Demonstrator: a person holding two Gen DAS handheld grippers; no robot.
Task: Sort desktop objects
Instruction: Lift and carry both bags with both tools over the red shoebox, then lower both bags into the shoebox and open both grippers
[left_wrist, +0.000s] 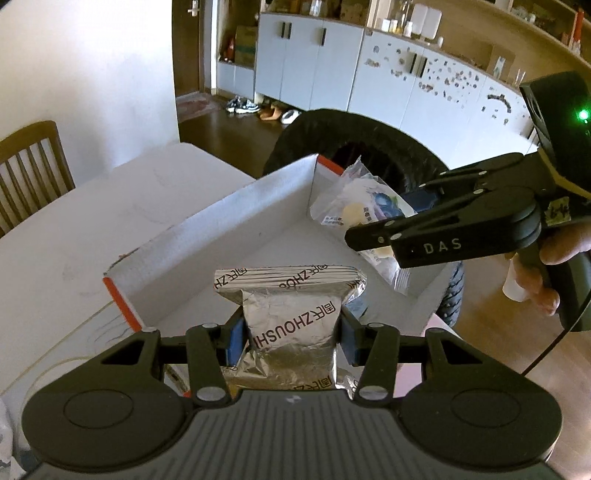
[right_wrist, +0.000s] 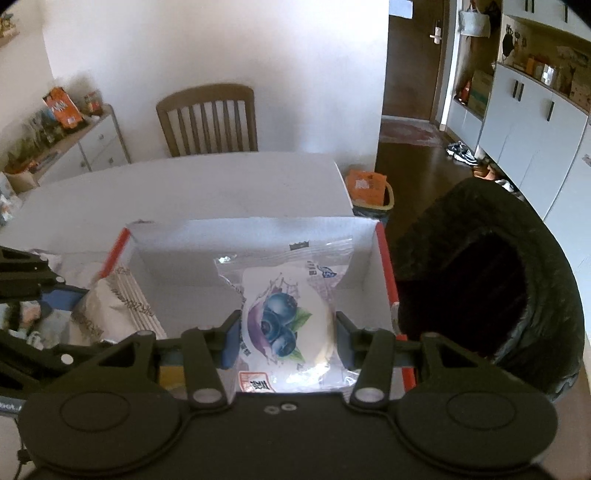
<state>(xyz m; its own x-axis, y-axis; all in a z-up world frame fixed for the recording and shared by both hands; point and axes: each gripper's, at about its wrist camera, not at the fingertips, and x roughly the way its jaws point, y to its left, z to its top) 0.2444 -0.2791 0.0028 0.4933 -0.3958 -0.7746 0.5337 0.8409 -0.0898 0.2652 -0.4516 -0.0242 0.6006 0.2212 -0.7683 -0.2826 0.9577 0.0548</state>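
Fingers of the left gripper (left_wrist: 291, 338) are clamped on a silver foil packet (left_wrist: 290, 314), blue pads pinching its narrow middle; long axis runs straight out ahead along the fingers. Right gripper (right_wrist: 286, 341) fingers are closed on a clear snack bag (right_wrist: 284, 314) with a blueberry picture, pads on both sides of the round cake inside.

Both items hang over the open white box (left_wrist: 258, 218) with orange edges, which sits at the corner of the white table (left_wrist: 74, 236). Box floor lies below and ahead of both sets of fingers, so each drop looks like a short way down. Right gripper sits toward the box's far side, left at the near wall.

Writing: "ZHOUSHI" plus Chinese characters on foil; "DAS" on the right gripper's body. Bag label unreadable. Black bin (right_wrist: 491, 280) beside the box.
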